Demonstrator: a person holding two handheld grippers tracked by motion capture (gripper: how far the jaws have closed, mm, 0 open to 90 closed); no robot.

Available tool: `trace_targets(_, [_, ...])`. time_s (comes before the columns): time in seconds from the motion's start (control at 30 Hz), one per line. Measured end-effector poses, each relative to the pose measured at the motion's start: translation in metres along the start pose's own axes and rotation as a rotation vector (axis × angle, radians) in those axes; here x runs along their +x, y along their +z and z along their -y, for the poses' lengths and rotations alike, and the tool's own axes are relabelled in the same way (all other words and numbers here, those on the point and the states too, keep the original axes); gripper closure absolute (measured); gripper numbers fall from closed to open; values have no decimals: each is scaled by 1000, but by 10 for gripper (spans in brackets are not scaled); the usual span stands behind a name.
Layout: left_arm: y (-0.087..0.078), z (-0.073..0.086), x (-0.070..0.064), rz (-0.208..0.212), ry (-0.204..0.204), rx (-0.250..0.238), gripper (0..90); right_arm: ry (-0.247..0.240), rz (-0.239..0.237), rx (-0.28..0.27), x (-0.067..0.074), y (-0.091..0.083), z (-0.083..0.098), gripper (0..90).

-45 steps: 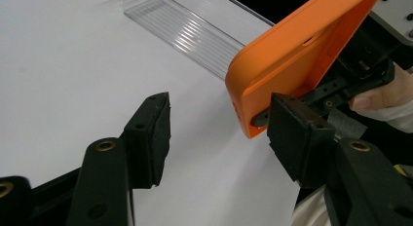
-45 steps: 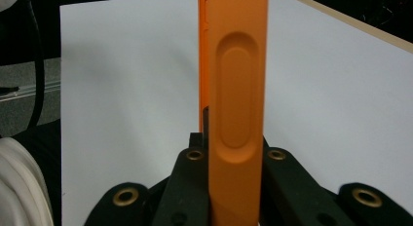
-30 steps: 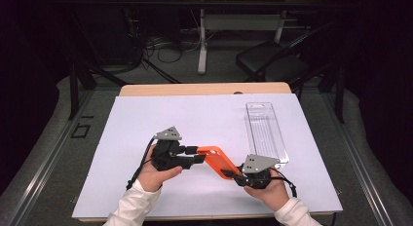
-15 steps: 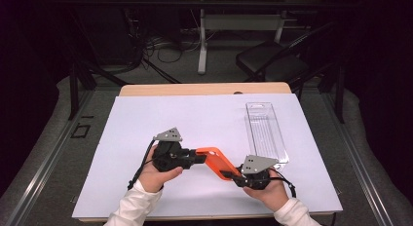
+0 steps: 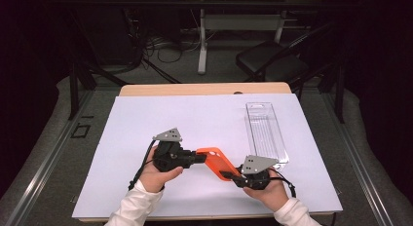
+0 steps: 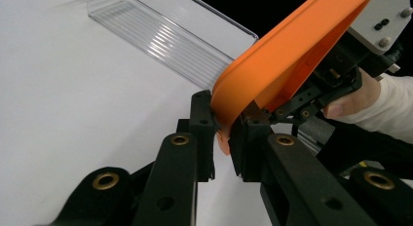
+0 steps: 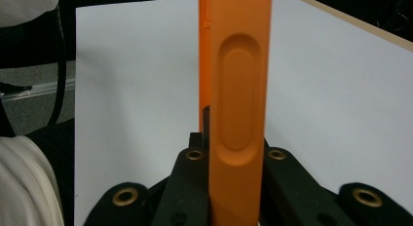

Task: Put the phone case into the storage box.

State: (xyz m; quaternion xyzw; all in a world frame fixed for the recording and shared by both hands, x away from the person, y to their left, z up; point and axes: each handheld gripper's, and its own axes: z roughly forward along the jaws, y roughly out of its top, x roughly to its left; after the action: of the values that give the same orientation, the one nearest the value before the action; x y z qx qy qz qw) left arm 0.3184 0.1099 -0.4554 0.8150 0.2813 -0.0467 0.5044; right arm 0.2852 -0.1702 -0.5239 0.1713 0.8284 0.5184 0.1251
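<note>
Holding one orange phone case (image 5: 217,162) between both claws, above the white sheet on the table (image 5: 146,123).

The left claw (image 5: 198,157) has just been closing, and in the left gripper view its pads (image 6: 202,114) now stand either side of the case's rounded end (image 6: 272,65), nearly or just touching its rim; I read this as a second grip just being taken. To its right the case runs slantwise to the right claw (image 5: 229,175), whose jaws are clamped tight on the far end; in the right gripper view the case (image 7: 238,104) rises edge-on straight out from between them. Beyond the right claw, well apart from the case, lies the clear plastic package (image 5: 265,131), empty and flat on the sheet. Judging by this, lifting the case is done; putting it into the package is left.
</note>
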Motion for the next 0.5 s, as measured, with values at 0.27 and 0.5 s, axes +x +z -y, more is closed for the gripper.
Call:
trace_targets(0.27, [0,1,1,19,-42,-13,830,-3,0,3,0,0,0,869])
trace_targets(0.5, [2,4,9,53,-115,-21,835,3,-2,5,0,0,0,869])
